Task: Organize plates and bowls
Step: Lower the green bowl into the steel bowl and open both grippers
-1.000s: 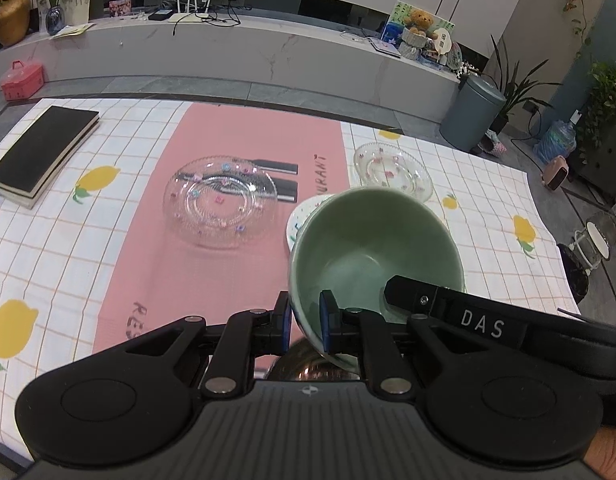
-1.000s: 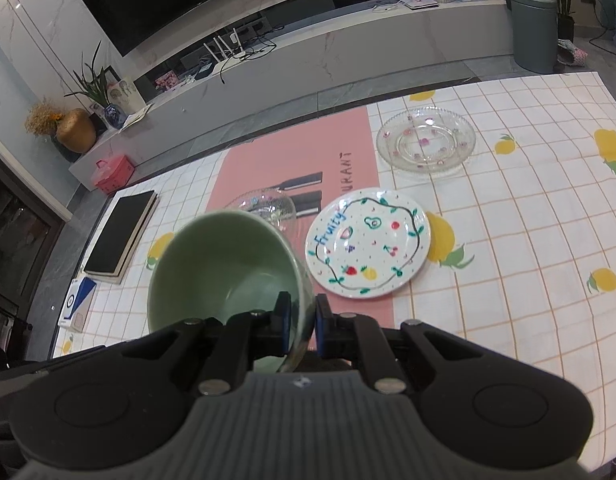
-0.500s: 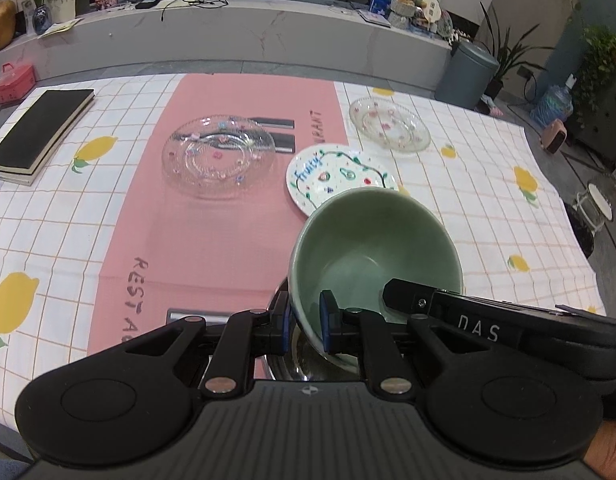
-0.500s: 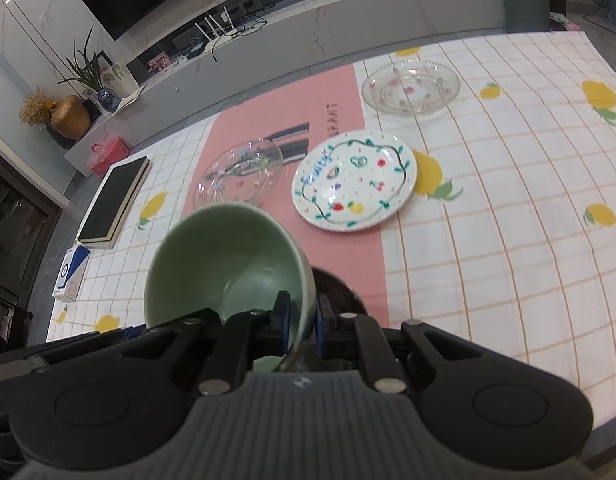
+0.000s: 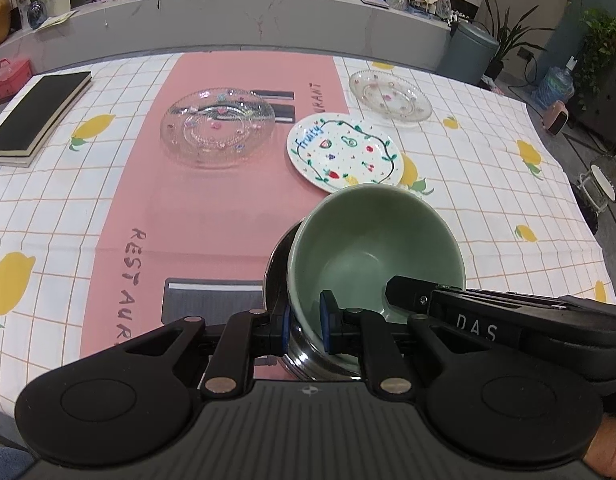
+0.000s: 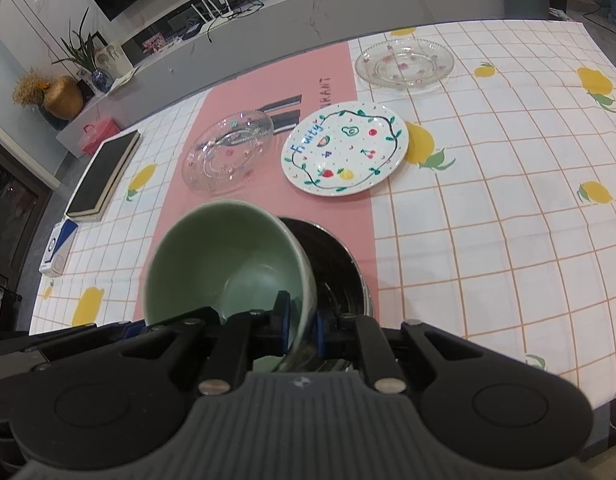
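Observation:
Both grippers hold one green bowl (image 5: 371, 248) (image 6: 228, 256) by its rim. My left gripper (image 5: 306, 322) is shut on the bowl's left wall, my right gripper (image 6: 299, 322) on its right wall. The bowl hangs tilted just above a steel bowl (image 5: 278, 276) (image 6: 339, 264) near the table's front edge; whether they touch I cannot tell. Farther back lie a white fruit-pattern plate (image 5: 343, 152) (image 6: 343, 148), a large glass plate (image 5: 218, 132) (image 6: 228, 152) on the pink runner, and a smaller glass plate (image 5: 389, 96) (image 6: 403, 64) at the back right.
A black book (image 5: 36, 118) (image 6: 104, 172) lies at the table's left edge, a blue and white box (image 6: 58, 252) beside it. The lemon-print tablecloth (image 5: 487, 184) covers the table. A low grey counter (image 5: 248, 20) runs behind.
Both grippers have sunk with the green bowl and drawn back toward the front edge. The steel bowl has come into view under the green bowl. The plates have not moved.

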A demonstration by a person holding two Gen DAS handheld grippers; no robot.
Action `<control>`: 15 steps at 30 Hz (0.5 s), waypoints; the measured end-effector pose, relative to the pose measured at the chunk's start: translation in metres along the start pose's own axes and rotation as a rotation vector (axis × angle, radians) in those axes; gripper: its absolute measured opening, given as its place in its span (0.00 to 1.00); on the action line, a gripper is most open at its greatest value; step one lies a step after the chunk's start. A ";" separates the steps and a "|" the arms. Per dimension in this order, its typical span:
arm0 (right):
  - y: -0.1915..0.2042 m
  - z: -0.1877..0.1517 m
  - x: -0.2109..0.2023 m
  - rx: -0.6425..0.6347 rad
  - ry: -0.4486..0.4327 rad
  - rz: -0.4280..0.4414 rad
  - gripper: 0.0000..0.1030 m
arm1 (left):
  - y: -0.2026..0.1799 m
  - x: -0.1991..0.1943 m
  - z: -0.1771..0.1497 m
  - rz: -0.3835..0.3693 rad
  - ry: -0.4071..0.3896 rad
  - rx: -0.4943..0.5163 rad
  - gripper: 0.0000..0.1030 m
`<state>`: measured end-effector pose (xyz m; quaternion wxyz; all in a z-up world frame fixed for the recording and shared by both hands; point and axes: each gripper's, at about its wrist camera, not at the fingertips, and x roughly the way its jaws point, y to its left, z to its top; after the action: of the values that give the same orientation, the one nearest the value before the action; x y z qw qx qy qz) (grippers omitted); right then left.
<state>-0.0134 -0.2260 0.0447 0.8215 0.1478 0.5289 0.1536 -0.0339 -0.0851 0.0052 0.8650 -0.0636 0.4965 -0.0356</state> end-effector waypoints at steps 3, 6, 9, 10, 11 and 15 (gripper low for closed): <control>-0.001 -0.002 0.005 -0.006 0.017 -0.012 0.10 | 0.001 0.004 -0.002 -0.003 0.015 -0.006 0.16; -0.002 -0.002 0.007 -0.009 0.019 -0.011 0.10 | 0.002 0.006 -0.004 -0.007 0.017 -0.013 0.16; -0.001 -0.002 0.008 -0.013 0.021 -0.012 0.10 | 0.002 0.006 -0.003 -0.011 0.023 -0.016 0.17; -0.001 -0.002 0.008 -0.017 0.023 -0.013 0.10 | 0.003 0.006 -0.002 -0.011 0.026 -0.019 0.17; -0.001 -0.002 0.008 -0.021 0.024 -0.015 0.10 | 0.003 0.006 -0.002 -0.014 0.029 -0.024 0.17; 0.001 -0.002 0.008 -0.031 0.024 -0.019 0.10 | 0.009 0.007 0.000 -0.041 0.041 -0.058 0.19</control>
<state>-0.0124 -0.2214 0.0377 0.8188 0.1281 0.5375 0.1557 -0.0301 -0.0773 -0.0024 0.8515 -0.0980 0.5136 -0.0403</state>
